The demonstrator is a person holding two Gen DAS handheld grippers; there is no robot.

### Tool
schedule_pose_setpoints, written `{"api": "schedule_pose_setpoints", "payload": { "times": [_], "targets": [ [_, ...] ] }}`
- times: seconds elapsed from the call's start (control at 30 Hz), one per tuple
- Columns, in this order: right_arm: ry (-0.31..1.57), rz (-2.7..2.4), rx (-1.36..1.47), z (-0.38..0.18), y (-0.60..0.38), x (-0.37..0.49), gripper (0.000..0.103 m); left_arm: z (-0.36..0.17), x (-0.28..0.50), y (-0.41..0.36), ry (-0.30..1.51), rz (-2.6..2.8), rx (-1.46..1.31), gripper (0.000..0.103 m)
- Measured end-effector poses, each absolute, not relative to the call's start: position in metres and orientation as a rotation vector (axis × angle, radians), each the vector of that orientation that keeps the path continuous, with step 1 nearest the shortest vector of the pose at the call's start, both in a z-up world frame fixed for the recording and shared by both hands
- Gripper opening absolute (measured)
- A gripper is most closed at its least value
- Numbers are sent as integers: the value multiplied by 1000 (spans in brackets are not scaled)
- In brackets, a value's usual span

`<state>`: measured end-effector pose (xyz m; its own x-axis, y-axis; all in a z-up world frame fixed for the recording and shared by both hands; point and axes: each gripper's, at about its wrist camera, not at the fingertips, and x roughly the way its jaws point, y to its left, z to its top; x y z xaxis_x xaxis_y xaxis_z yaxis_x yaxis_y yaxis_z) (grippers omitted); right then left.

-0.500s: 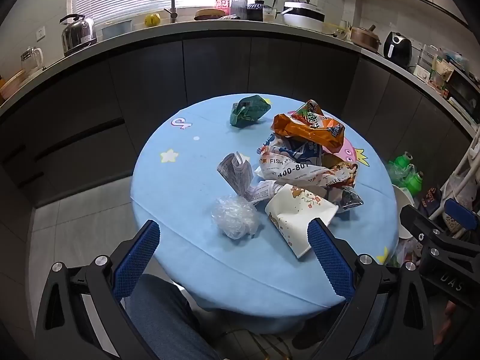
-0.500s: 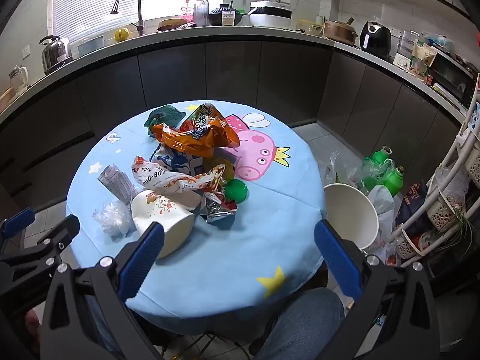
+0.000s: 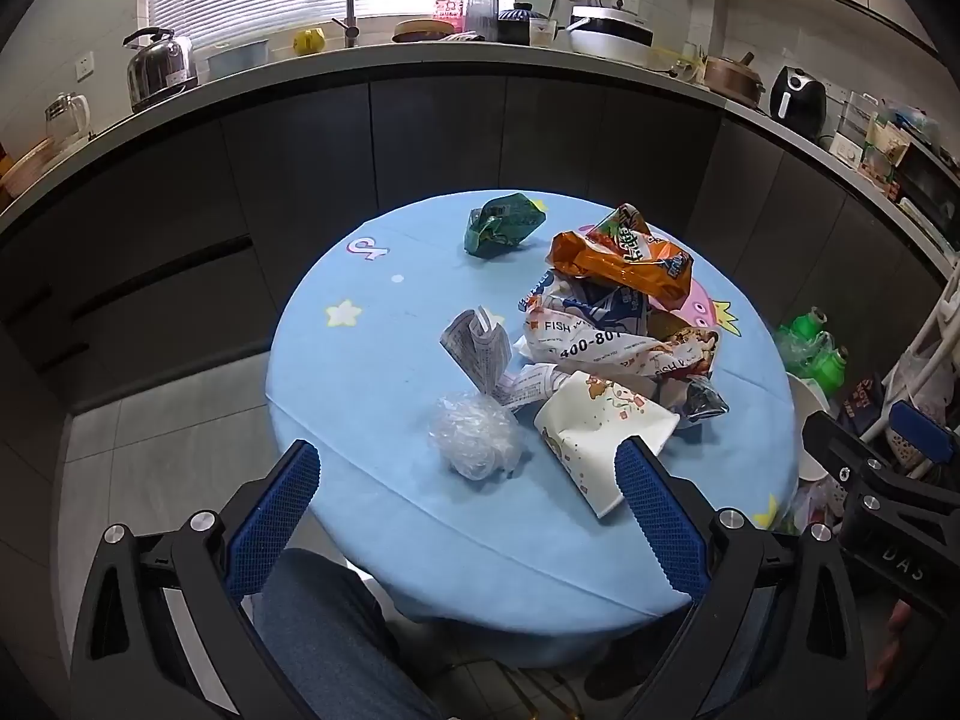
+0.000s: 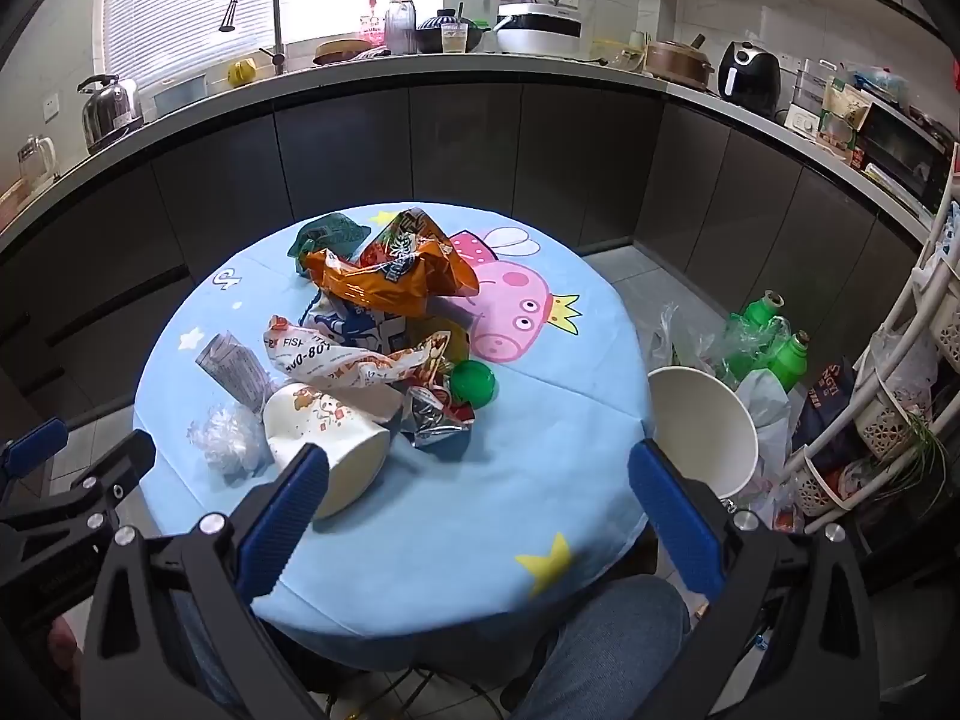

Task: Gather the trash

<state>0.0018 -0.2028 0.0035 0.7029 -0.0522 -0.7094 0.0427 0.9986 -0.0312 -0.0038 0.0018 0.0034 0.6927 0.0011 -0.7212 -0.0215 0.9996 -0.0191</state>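
A pile of trash lies on the round blue table (image 3: 372, 372): an orange snack bag (image 3: 624, 258), a green wrapper (image 3: 504, 222), a printed white wrapper (image 3: 600, 348), folded paper (image 3: 480, 348), a clear plastic ball (image 3: 474, 438) and a tipped paper cup (image 3: 600, 444). My left gripper (image 3: 468, 510) is open and empty at the near table edge, short of the plastic ball. My right gripper (image 4: 480, 516) is open and empty over the near edge; the cup (image 4: 324, 444) lies by its left finger. A green cap (image 4: 474, 384) sits by the pile.
A white bin (image 4: 702, 420) stands on the floor right of the table, with green bottles (image 4: 774, 342) and plastic bags behind it. A white rack with baskets (image 4: 900, 396) is at far right. Dark cabinets and a cluttered counter (image 3: 480, 60) curve behind. My knees are below the table.
Both grippers have shifted very slightly toward the table; the trash has not moved.
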Motion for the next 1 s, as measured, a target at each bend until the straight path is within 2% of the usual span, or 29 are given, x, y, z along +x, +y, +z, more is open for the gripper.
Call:
{"api": "schedule_pose_setpoints", "payload": {
  "times": [1.0],
  "targets": [
    [790, -48, 2, 5, -202, 2, 100, 5, -2, 4, 814, 2, -48, 94]
  ]
}}
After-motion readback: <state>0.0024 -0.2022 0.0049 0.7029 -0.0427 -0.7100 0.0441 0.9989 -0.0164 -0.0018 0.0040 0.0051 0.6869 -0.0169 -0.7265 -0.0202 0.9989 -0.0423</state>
